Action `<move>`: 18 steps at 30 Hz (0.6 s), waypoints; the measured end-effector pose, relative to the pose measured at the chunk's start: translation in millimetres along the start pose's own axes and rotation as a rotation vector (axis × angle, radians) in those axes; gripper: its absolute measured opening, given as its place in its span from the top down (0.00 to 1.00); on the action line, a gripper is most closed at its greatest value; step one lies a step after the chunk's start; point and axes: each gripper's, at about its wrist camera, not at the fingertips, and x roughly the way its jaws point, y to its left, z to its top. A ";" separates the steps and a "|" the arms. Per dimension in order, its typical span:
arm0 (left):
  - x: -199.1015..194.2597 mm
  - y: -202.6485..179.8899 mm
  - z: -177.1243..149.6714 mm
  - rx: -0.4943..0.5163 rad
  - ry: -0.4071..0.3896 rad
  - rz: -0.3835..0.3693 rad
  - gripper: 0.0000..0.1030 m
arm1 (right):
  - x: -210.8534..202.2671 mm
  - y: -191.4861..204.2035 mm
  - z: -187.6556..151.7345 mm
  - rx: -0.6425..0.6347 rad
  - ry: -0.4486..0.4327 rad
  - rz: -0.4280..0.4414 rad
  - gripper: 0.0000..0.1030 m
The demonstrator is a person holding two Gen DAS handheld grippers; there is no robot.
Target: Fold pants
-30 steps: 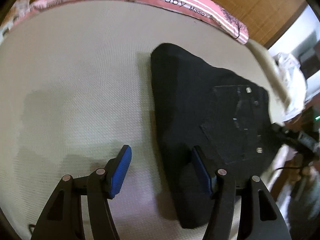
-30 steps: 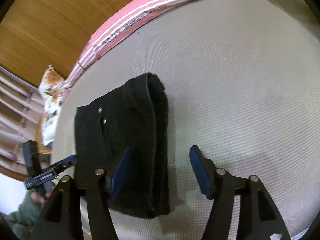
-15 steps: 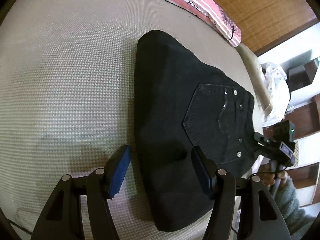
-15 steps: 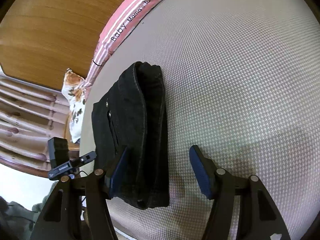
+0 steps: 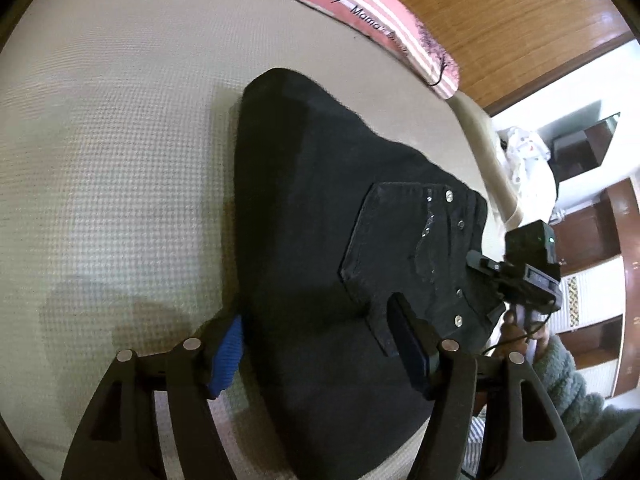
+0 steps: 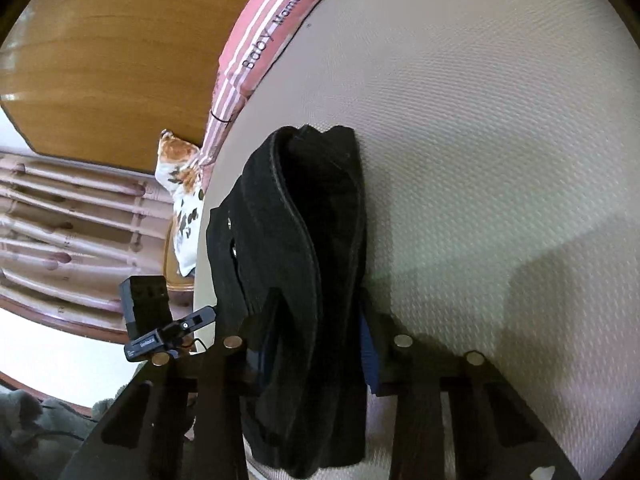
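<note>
A wide beige mattress (image 5: 120,160) with a woven texture fills both views, edged at the far side by a pink striped bolster (image 5: 360,12) printed "Baby", with wood panelling (image 6: 100,60) behind it. On the mattress lies the pair of black pants (image 5: 320,240), folded into a thick bundle, back pocket and rivets facing up, near the mattress edge.

The left gripper (image 5: 316,344) straddles the near end of the bundle: its jaws stand wide, the left blue pad (image 5: 228,352) down beside the fabric's edge against the mattress, the right pad resting on top of the cloth by the pocket. They have just opened a little further and do not squeeze the cloth.

The right gripper (image 6: 316,344) has the opposite end of the pants between its jaws, which have just been closing and now pinch the stacked layers.

Half a second ago the right jaws stood wide apart, only the left pad at the fabric and the right pad over bare mattress; now both sit against the bundle. The left pad, then clear of the pants, now sits tucked at their edge
</note>
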 end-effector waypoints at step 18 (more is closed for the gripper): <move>10.0 -21.3 -1.8 0.075 -0.056 0.219 0.55 | 4.8 9.1 -9.3 0.006 -0.034 -0.033 0.71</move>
